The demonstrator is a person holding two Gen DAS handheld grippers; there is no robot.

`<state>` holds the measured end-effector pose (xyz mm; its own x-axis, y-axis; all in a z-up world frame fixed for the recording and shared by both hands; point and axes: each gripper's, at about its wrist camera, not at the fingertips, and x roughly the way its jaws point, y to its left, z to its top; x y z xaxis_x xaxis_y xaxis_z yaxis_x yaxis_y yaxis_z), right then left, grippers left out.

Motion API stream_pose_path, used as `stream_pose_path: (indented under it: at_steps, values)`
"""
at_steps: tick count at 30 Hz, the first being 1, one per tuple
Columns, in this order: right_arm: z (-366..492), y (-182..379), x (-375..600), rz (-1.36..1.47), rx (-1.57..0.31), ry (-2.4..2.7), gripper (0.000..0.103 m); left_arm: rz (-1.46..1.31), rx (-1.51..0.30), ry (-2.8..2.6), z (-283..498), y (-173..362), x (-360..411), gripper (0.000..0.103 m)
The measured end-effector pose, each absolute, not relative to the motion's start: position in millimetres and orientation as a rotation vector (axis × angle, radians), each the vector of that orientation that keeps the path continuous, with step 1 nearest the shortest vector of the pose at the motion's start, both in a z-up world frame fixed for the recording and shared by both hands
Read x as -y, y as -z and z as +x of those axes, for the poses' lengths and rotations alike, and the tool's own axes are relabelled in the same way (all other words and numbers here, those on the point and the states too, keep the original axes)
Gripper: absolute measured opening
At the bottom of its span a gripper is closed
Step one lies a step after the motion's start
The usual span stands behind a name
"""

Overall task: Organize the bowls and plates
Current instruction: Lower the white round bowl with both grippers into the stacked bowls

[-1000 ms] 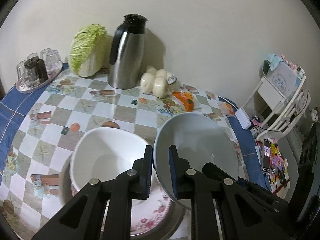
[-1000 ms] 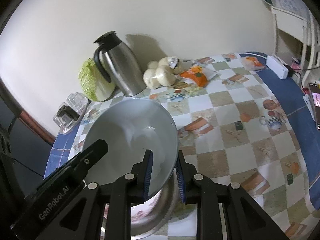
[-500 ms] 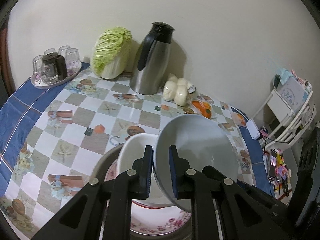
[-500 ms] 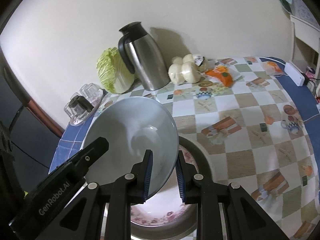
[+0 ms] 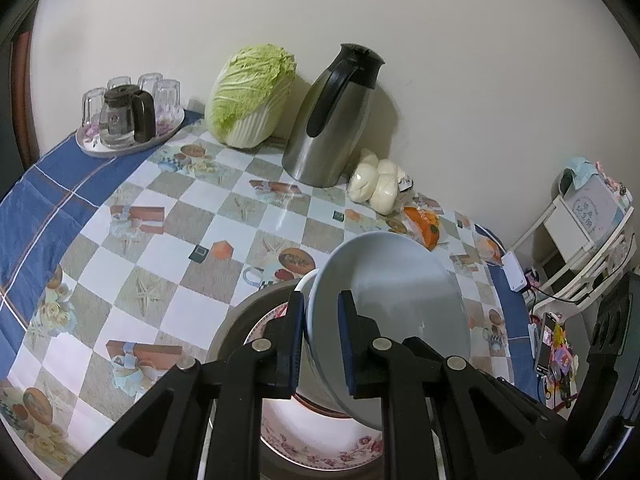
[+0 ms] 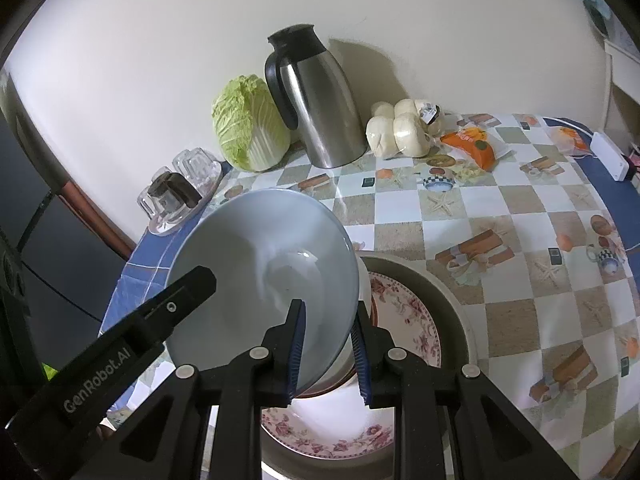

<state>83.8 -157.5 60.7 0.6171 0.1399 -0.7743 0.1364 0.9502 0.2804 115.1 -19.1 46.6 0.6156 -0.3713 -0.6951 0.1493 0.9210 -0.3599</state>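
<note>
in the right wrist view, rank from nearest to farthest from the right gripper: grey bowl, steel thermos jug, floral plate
1. grey bowl, clamped at its rim in the right gripper.
2. floral plate, just below.
3. steel thermos jug, far back by the wall.

left wrist: close behind its fingers, angled down at table (image 5: 132, 264), facing wall | right wrist: same, seen from the other side | shared: pale bowl (image 5: 392, 300), steel jug (image 5: 336, 128), cabbage (image 5: 248, 96)

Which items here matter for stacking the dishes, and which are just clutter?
Job:
- grey bowl, held on opposite rims by both hand-held grippers
- white bowl
- floral plate

Clutter:
- cabbage
- steel jug
- buns
- glass tray
</note>
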Motion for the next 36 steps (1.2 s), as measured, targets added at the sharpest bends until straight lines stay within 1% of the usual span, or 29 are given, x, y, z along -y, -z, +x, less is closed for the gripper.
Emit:
stream_pose_path:
  at_steps: [13,14,20,36]
  values:
    - [86,-55,157,0.282,-0.922,0.017,0.025,-0.274,-0.893,0.302,119,-38,23,0.016]
    - [86,-55,156,0.279,-0.921,0.017,0.027,-0.276,-0.895,0.302,119,-38,23,0.016]
    - [87,-53,157,0.270,-0.920,0.024,0.030,-0.269,-0.906,0.270,121,-35,22,0.016]
    - [84,-58,170,0.296,-0.882,0.032,0.031,-0.291,-0.921,0.243,124,-30,13,0.016]
